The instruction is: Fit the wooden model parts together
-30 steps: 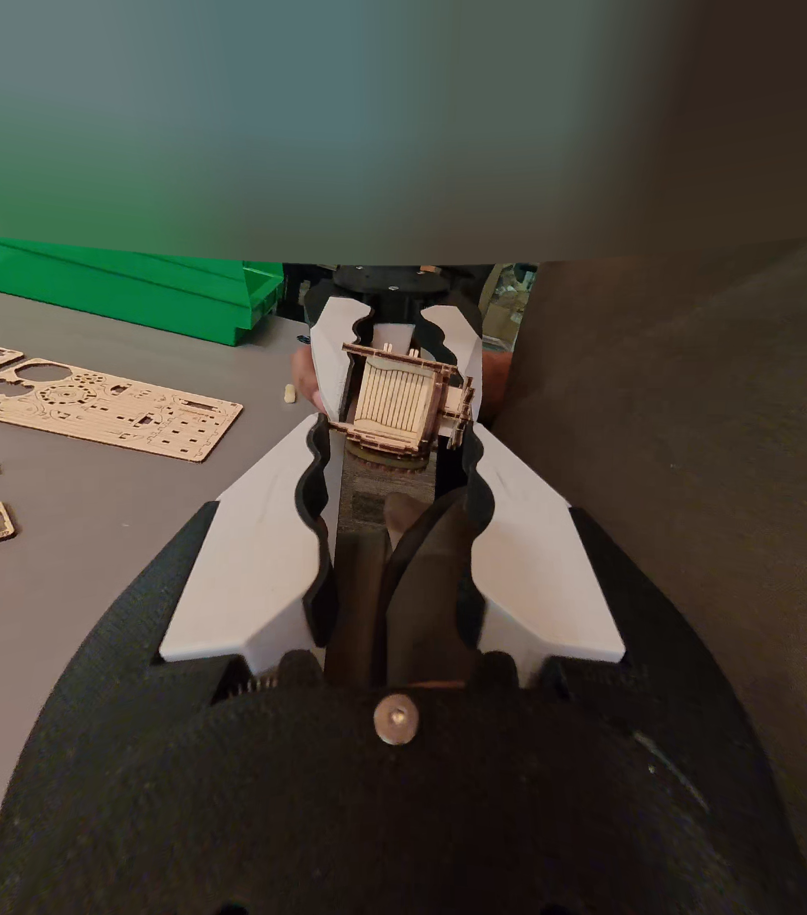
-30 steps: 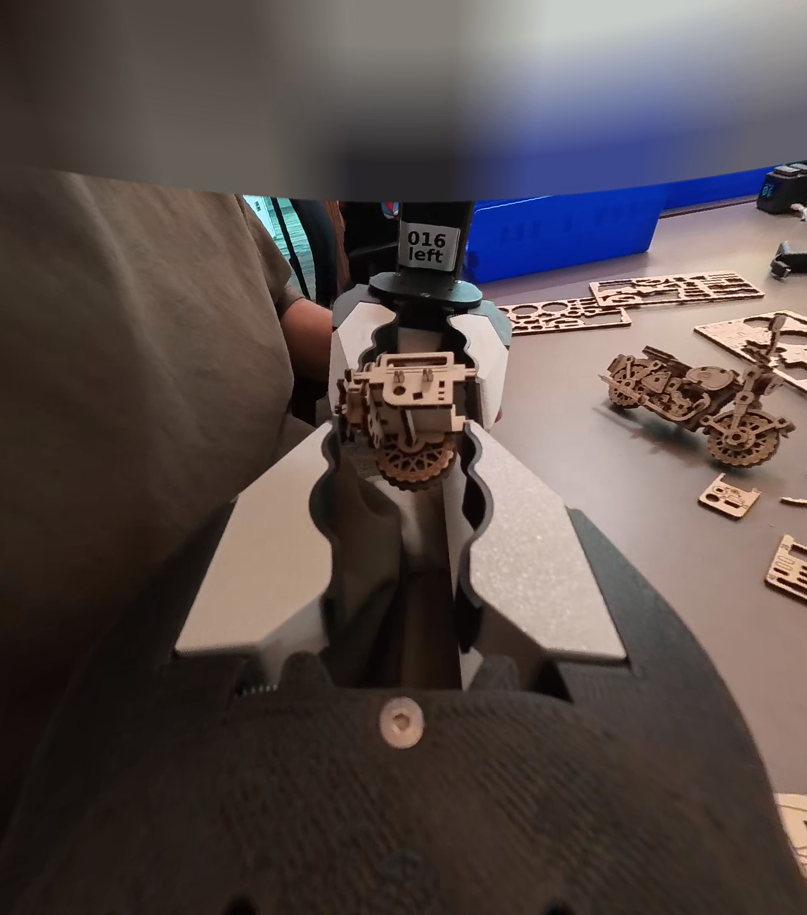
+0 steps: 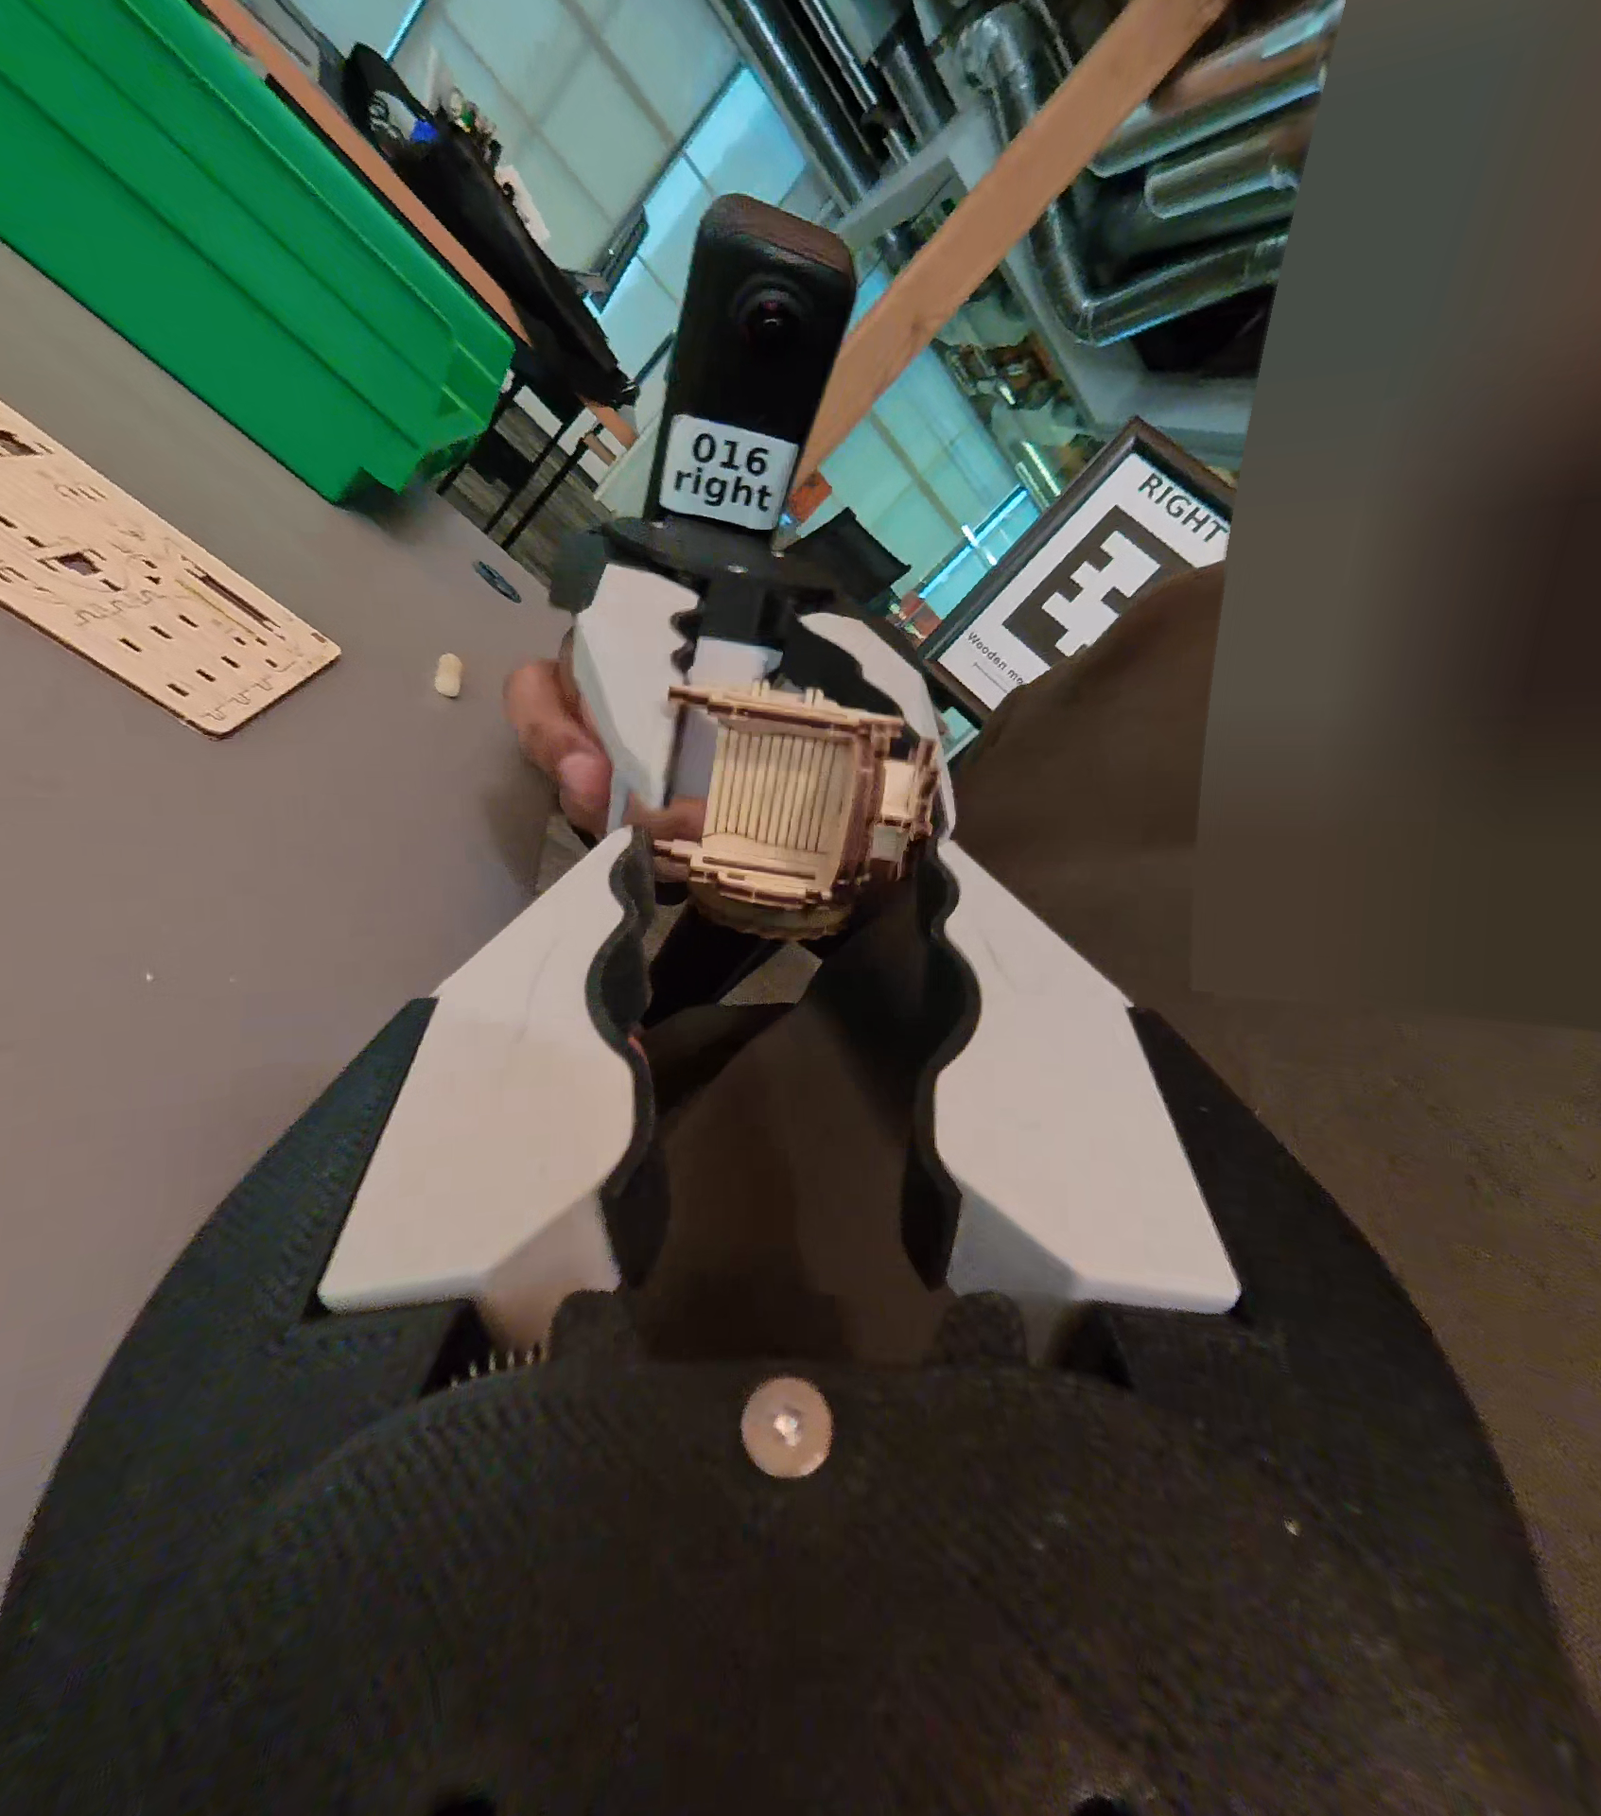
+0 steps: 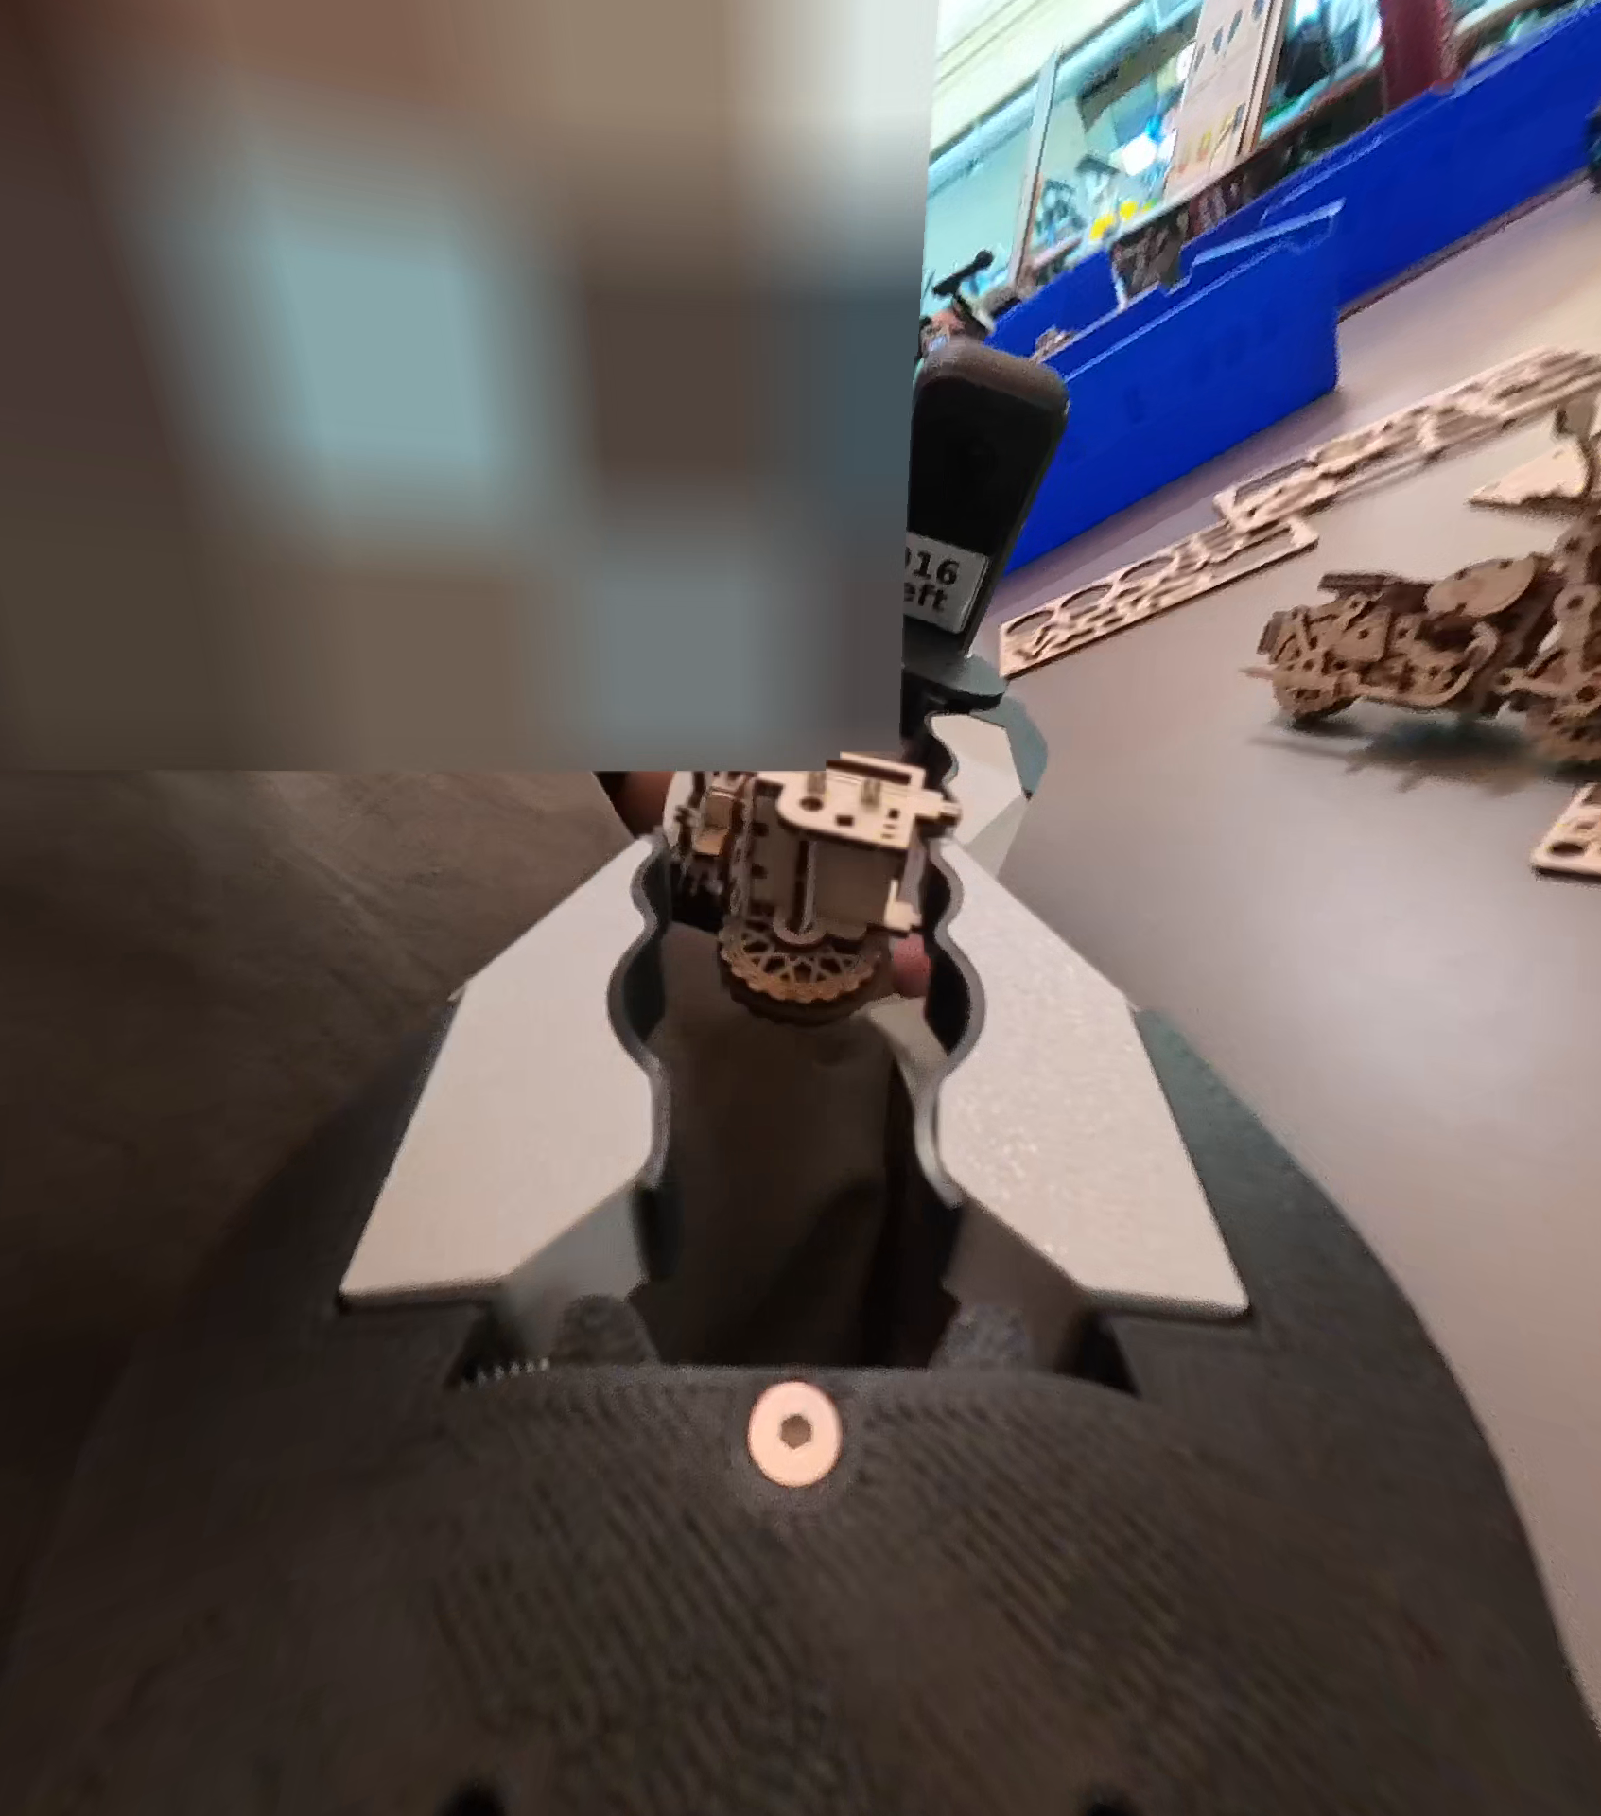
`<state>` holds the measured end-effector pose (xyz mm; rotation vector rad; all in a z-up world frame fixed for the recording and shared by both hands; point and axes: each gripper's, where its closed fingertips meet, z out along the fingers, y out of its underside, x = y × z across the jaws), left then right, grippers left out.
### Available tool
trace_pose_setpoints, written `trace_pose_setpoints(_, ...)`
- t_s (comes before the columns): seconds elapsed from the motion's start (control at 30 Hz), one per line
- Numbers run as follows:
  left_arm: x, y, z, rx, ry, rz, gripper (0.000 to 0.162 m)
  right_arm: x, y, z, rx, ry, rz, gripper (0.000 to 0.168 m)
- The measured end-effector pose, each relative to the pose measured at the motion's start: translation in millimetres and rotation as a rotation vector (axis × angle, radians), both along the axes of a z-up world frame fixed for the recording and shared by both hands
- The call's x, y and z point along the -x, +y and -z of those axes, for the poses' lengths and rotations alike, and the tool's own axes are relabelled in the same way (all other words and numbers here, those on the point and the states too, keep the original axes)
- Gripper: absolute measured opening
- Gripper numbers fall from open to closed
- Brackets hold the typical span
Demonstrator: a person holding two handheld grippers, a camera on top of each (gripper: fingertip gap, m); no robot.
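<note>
Wooden model sub-assembly (image 3: 791,821), slatted with a gear beneath, is held above the grey table (image 3: 138,934), clamped between left gripper (image 3: 786,865) and right gripper (image 4: 796,894) from opposite ends. White printed labels mark both cameras. Finished wooden motorcycle (image 4: 1503,649) stands well apart.

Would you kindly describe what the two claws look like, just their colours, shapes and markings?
Both match: the left claw and right claw each have pale grey wedge fingers with wavy black inner pads, on a textured black body with one silver screw. Each carries an upright black camera with a white label.
</note>
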<state>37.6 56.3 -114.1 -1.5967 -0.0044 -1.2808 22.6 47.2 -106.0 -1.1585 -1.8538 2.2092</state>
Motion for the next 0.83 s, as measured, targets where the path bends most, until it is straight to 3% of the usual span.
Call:
trace_pose_setpoints(0.57,0,1,-1,0.01,-0.015,-0.013,0.051,-2,0,-3,0.082,-0.081,-0.043,0.043)
trace_pose_setpoints(0.83,28,9,-1,0.009,-0.019,-0.141,0.062,15,29,-9,0.351,-0.209,0.041,0.043)
